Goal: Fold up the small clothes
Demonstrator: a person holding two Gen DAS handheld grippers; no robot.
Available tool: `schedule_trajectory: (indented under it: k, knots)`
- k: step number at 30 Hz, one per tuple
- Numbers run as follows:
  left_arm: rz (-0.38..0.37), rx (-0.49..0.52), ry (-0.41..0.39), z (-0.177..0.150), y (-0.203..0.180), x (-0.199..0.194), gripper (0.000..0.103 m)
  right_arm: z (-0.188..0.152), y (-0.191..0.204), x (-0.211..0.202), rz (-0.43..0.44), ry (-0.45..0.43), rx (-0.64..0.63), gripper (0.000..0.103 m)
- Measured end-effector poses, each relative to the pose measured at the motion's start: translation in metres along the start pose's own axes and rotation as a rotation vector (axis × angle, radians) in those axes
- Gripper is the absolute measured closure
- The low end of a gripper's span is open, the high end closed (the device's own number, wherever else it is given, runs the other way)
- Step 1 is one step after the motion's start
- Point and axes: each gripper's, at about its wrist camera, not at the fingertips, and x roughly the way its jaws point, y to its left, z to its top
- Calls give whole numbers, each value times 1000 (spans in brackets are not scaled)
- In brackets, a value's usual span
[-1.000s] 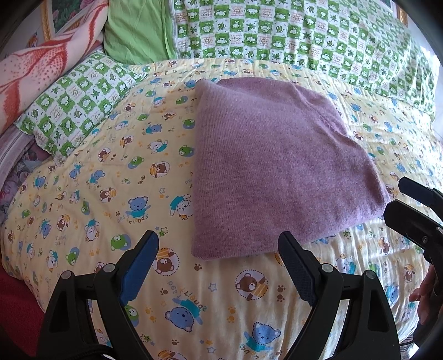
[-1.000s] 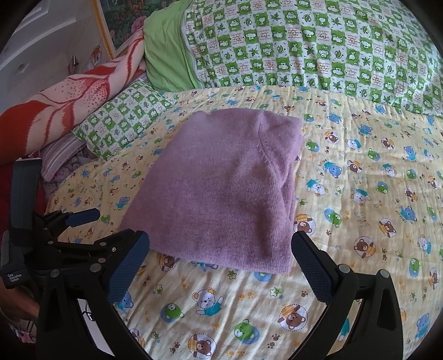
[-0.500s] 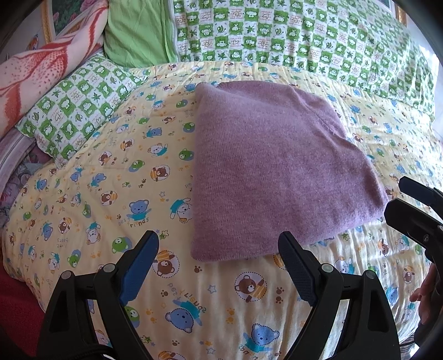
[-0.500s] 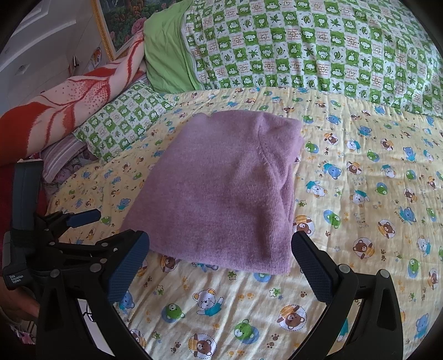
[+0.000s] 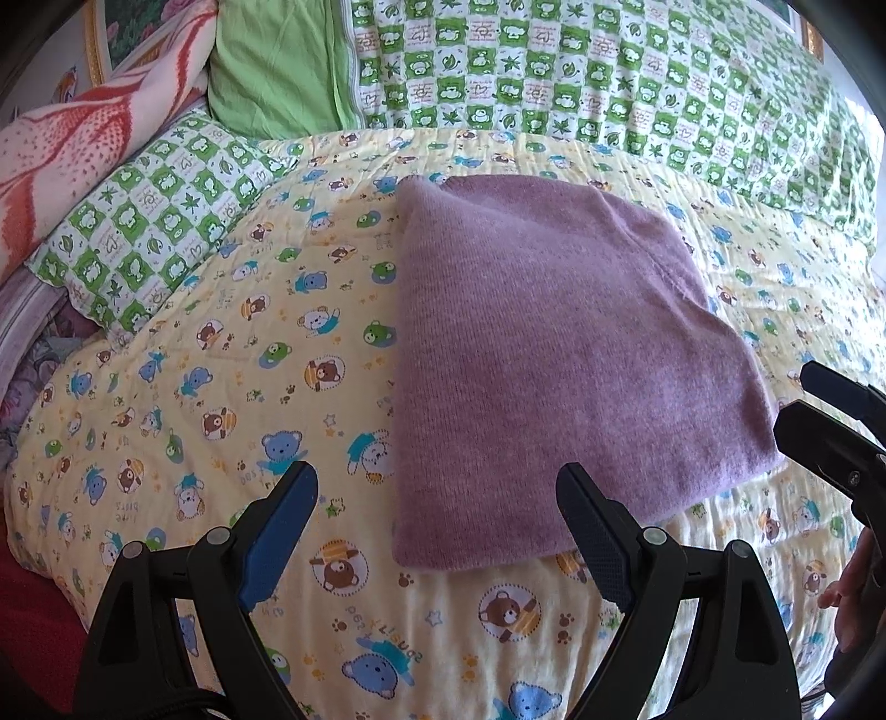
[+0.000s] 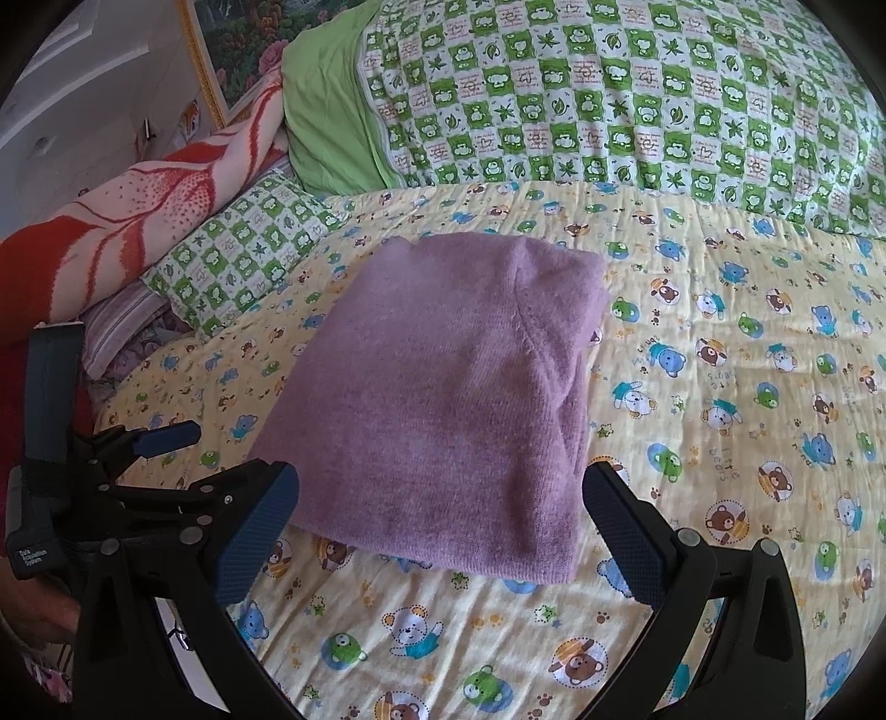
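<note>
A purple knit garment [image 5: 554, 354] lies folded into a flat rectangle on the yellow bear-print bed cover [image 5: 221, 387]; it also shows in the right wrist view [image 6: 448, 410]. My left gripper [image 5: 437, 498] is open and empty, just short of the garment's near left corner. My right gripper [image 6: 440, 509] is open and empty, with the garment's near edge between its fingers but apart from them. The right gripper shows at the right edge of the left wrist view [image 5: 830, 426], and the left gripper shows at the left of the right wrist view [image 6: 138, 459].
A green checked quilt [image 6: 609, 111] is piled along the far side of the bed. A green checked pillow [image 5: 149, 216] and a red and white blanket [image 6: 138, 205] lie at the left. A framed picture [image 6: 232, 50] hangs behind them.
Both grippers have drawn back and lifted slightly from the garment; it now sits a little lower in both views. The garment has not moved, and both grippers stay open.
</note>
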Motion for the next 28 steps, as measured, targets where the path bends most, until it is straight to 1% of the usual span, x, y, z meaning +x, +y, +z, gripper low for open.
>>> schedule_trajectory:
  k: [4, 13, 17, 22, 28]
  knots:
    - [-2, -13, -8, 8, 0, 1, 14, 7, -4, 3, 3, -4, 20, 1]
    - [-6, -16, 7, 9, 0, 6, 14, 12, -3, 10, 11, 1, 23, 1]
    - [-4, -11, 8, 10, 0, 7, 14, 13, -10, 13, 6, 10, 39, 1]
    - [-1, -30, 19, 13, 3, 9, 14, 16, -18, 15, 3, 11, 66, 1]
    - [11, -17, -2, 18, 2, 3, 14, 20, -22, 17, 6, 7, 85, 1]
